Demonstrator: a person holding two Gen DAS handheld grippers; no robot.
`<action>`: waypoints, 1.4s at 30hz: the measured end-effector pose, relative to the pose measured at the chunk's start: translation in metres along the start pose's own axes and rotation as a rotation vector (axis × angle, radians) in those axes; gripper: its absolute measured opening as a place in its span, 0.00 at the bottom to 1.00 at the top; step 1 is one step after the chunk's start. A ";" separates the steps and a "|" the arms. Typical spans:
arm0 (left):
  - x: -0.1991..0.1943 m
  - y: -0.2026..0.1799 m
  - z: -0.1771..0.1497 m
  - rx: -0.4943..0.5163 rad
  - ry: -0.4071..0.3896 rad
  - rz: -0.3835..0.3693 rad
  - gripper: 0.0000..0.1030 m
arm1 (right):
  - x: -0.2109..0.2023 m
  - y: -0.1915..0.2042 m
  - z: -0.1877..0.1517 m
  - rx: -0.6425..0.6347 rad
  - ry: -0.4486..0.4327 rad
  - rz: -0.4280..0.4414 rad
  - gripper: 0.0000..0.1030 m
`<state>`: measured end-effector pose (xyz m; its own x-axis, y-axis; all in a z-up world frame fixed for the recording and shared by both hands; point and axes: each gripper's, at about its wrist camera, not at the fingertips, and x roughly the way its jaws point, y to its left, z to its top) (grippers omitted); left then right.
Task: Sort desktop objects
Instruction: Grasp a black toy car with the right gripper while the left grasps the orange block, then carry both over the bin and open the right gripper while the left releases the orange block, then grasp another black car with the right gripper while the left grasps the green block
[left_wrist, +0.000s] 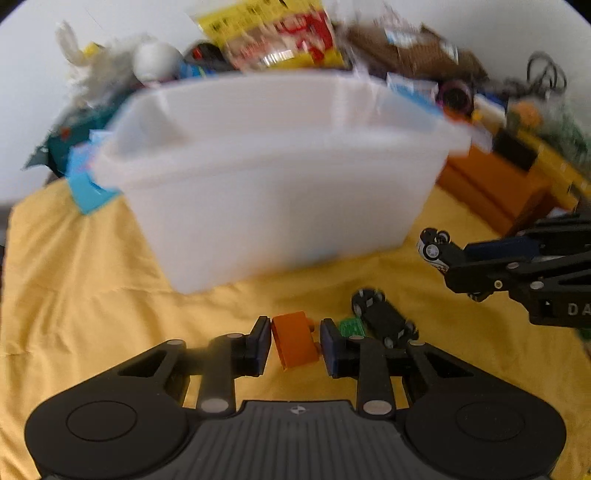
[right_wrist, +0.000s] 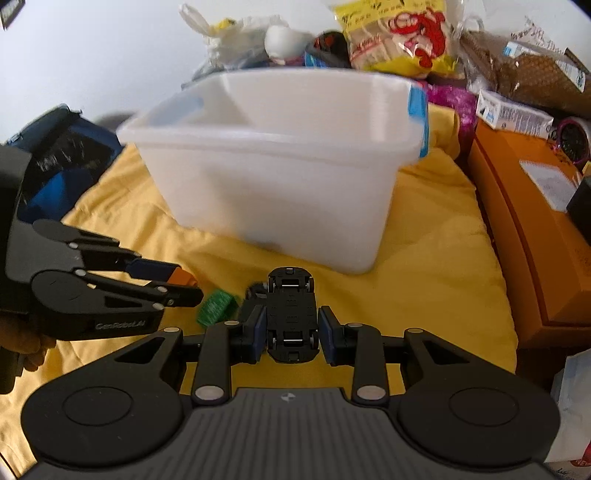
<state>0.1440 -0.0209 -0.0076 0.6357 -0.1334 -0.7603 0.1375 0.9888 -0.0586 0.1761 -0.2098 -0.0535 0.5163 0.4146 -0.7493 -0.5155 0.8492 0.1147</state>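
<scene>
We have both picks in hand: our left gripper (left_wrist: 295, 341) pinches the orange block (left_wrist: 294, 339); our right gripper (right_wrist: 291, 334) pinches the toy car (right_wrist: 291, 314). Next, we judge, both must clear the white bin (right_wrist: 273, 192) rim.

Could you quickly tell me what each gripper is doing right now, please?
Left gripper: closed on the orange block.
Right gripper: closed on an upside-down black toy car.
</scene>
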 end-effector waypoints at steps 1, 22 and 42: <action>-0.010 0.004 0.004 -0.016 -0.022 -0.004 0.32 | -0.003 0.001 0.003 0.003 -0.015 0.006 0.33; -0.044 0.064 0.146 -0.120 -0.074 -0.007 0.32 | -0.028 -0.024 0.138 0.079 -0.137 0.049 0.33; -0.040 0.040 0.087 -0.083 -0.093 0.008 0.60 | -0.013 -0.021 0.126 0.080 -0.090 0.036 0.47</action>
<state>0.1896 0.0181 0.0769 0.7049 -0.1269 -0.6979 0.0709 0.9915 -0.1087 0.2661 -0.1917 0.0361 0.5600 0.4699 -0.6823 -0.4807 0.8551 0.1944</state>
